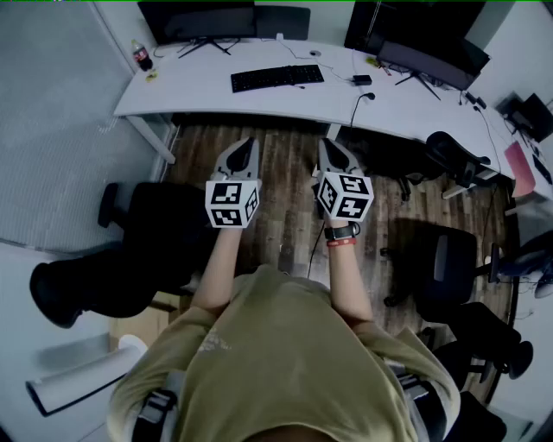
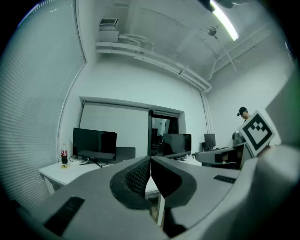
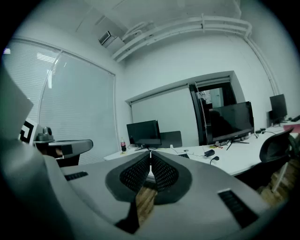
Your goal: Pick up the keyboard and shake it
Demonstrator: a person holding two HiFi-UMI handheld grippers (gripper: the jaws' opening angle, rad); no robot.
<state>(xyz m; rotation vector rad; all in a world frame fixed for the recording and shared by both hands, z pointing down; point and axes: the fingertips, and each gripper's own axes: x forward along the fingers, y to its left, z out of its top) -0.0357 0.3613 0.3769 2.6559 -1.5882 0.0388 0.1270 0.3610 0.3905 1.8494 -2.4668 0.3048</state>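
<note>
A black keyboard (image 1: 276, 78) lies flat on the white desk (image 1: 199, 91) ahead of me. I hold both grippers over the wooden floor, well short of the desk and apart from the keyboard. My left gripper (image 1: 248, 143) is shut with nothing between its jaws, tips touching (image 2: 150, 161). My right gripper (image 1: 327, 146) is also shut and empty, its tips together (image 3: 150, 153). In the right gripper view a sliver of the keyboard (image 3: 183, 155) shows on the desk beyond the jaws.
Monitors (image 1: 197, 21) (image 1: 432, 59) stand at the back of the desk, with a cola bottle (image 1: 142, 57) at its left end and cables and an adapter (image 1: 362, 80) at right. Black office chairs (image 1: 138, 250) (image 1: 454, 160) stand on both sides.
</note>
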